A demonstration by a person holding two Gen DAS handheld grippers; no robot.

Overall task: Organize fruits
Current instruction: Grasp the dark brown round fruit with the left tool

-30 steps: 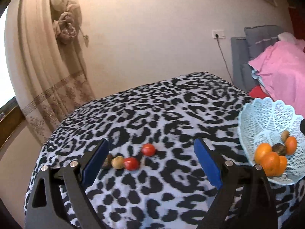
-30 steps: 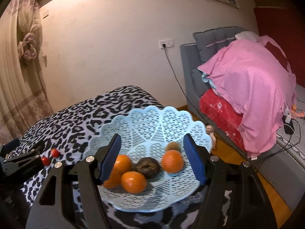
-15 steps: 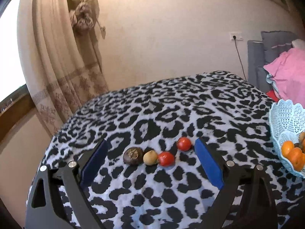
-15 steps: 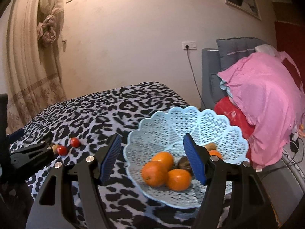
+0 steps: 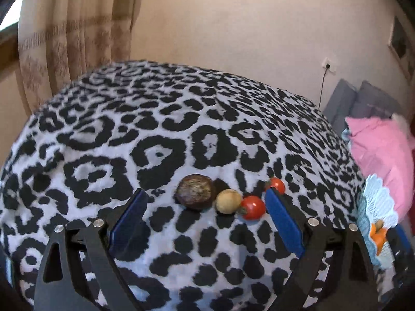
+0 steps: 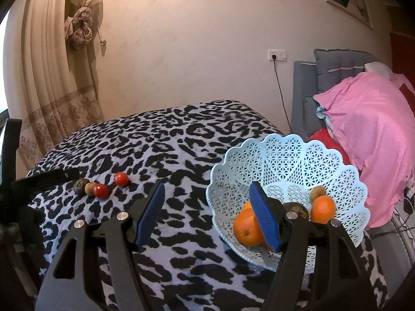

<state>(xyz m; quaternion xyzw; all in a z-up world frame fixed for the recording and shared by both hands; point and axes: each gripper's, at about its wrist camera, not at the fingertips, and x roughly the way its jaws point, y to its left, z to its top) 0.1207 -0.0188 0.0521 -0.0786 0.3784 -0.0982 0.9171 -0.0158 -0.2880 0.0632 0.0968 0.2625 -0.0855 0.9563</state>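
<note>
1. A table under a black-and-white leopard-print cloth (image 5: 166, 140) fills both views. On it, at the right of the right wrist view, a pale blue lattice basket (image 6: 285, 160) is seen, already holding oranges (image 6: 246, 229) and smaller brown fruits.
2. Four loose fruits are left on the cloth in a short row at the centre of the left wrist view: a dark brown fruit (image 5: 195, 192), a small tan fruit (image 5: 228, 201), and two red tomatoes (image 5: 253, 207) (image 5: 275, 185).
3. The step in hand is judged to be the approach to this row.
4. Next, one fruit would need to be singled out and straddled without its neighbours being knocked.
5. The left gripper (image 5: 205, 223) is angled down just short of the row, jaws wide apart, nothing held.
6. The right gripper (image 6: 207, 217) is held partly open and empty, low centre of its view, beside the basket.
</note>
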